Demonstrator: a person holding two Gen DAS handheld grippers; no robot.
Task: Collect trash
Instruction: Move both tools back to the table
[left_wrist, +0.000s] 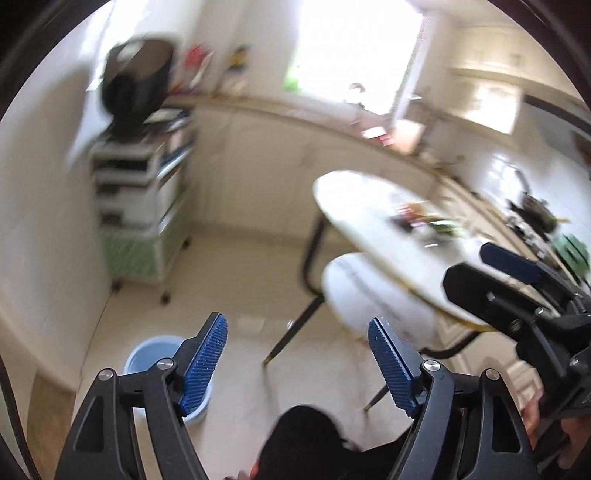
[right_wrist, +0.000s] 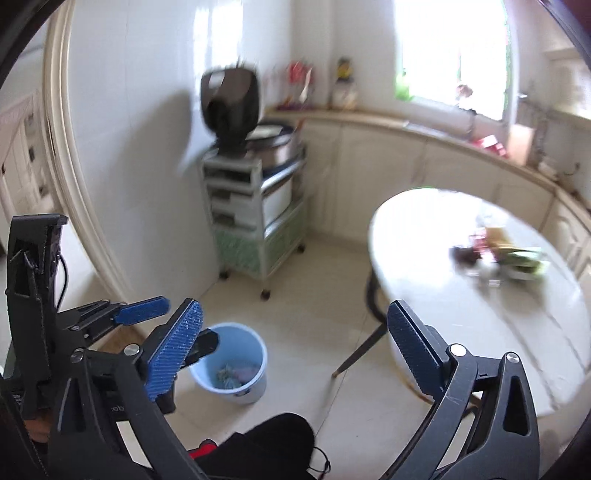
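Observation:
A light blue bin (right_wrist: 232, 363) stands on the floor with crumpled trash (right_wrist: 236, 373) in it. In the left wrist view the bin (left_wrist: 147, 356) is partly hidden behind a finger. A pile of wrappers and scraps (right_wrist: 506, 254) lies on the white oval table (right_wrist: 424, 258); the same pile (left_wrist: 424, 218) is blurred in the left wrist view. My left gripper (left_wrist: 299, 354) is open and empty above the floor. My right gripper (right_wrist: 295, 343) is wide open and empty, above and right of the bin. A left gripper finger (right_wrist: 142, 312) shows to its left.
A wheeled drawer cart (right_wrist: 258, 221) with a black appliance (right_wrist: 229, 99) on top stands against the white wall. Cabinets and a counter (right_wrist: 406, 147) run under the window. A lower round white table (left_wrist: 369, 295) sits beneath the oval one. A person's dark clothing (right_wrist: 266, 443) fills the bottom edge.

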